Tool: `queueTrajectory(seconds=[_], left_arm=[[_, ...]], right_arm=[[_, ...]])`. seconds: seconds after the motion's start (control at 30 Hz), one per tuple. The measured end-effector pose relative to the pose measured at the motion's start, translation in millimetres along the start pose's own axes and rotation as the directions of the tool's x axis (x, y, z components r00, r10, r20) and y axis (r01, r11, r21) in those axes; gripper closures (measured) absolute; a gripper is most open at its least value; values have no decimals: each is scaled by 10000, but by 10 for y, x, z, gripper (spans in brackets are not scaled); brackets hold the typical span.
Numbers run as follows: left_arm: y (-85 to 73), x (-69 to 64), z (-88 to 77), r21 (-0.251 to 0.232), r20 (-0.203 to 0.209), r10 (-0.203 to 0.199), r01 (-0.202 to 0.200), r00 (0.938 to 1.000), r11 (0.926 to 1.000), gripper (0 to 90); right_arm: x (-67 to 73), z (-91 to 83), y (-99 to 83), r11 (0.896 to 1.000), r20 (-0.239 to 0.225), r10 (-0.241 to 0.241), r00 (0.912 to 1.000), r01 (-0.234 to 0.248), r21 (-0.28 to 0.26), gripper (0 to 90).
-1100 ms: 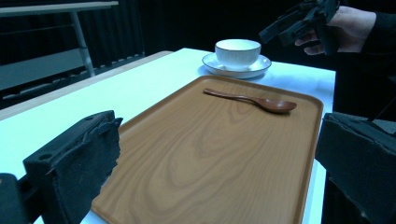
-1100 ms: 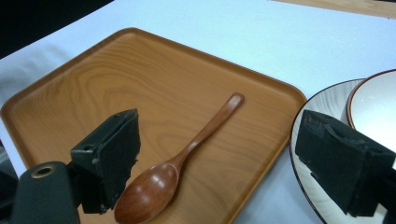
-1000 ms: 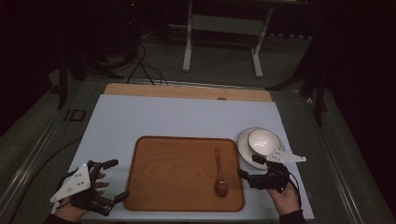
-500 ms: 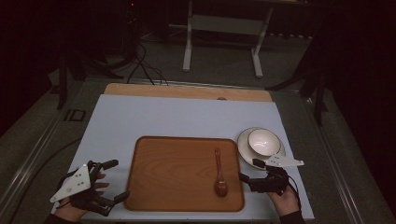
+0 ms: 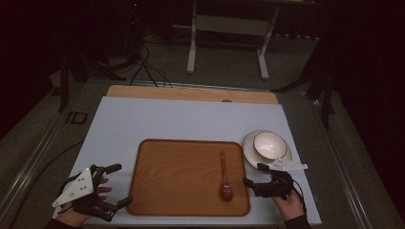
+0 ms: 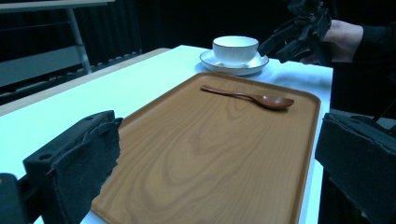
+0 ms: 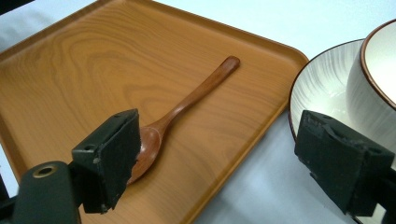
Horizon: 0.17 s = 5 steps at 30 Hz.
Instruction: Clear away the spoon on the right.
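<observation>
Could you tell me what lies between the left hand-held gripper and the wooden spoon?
In the high view, bare tray wood alone separates the left hand-held gripper from the wooden spoon; the left gripper view shows the same bare stretch.

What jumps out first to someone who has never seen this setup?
A rectangular brown wooden tray lies mid-table with a dark wooden spoon near its right edge. Right of it, a white bowl sits on a white saucer. The open black right gripper hovers beside them; the left gripper waits, open, at the tray's left.
</observation>
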<state>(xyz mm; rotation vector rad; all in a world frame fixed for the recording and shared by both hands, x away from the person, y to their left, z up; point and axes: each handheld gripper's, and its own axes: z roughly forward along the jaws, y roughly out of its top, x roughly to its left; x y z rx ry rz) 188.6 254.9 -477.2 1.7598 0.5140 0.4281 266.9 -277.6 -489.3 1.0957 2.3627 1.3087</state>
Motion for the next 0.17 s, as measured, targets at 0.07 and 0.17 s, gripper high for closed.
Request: queueTrajectory(seconds=[0.07, 0.17], left_arm=[[-2, 3, 0, -11, 2, -13, 13, 10000, 10000, 0], [-2, 5, -2, -23, -12, -28, 28, 10000, 10000, 0]], right_arm=[[-1, -3, -1, 10000, 33, 24, 10000, -24, 4, 142], [-4, -9, 0, 10000, 37, 39, 10000, -39, -29, 142]])
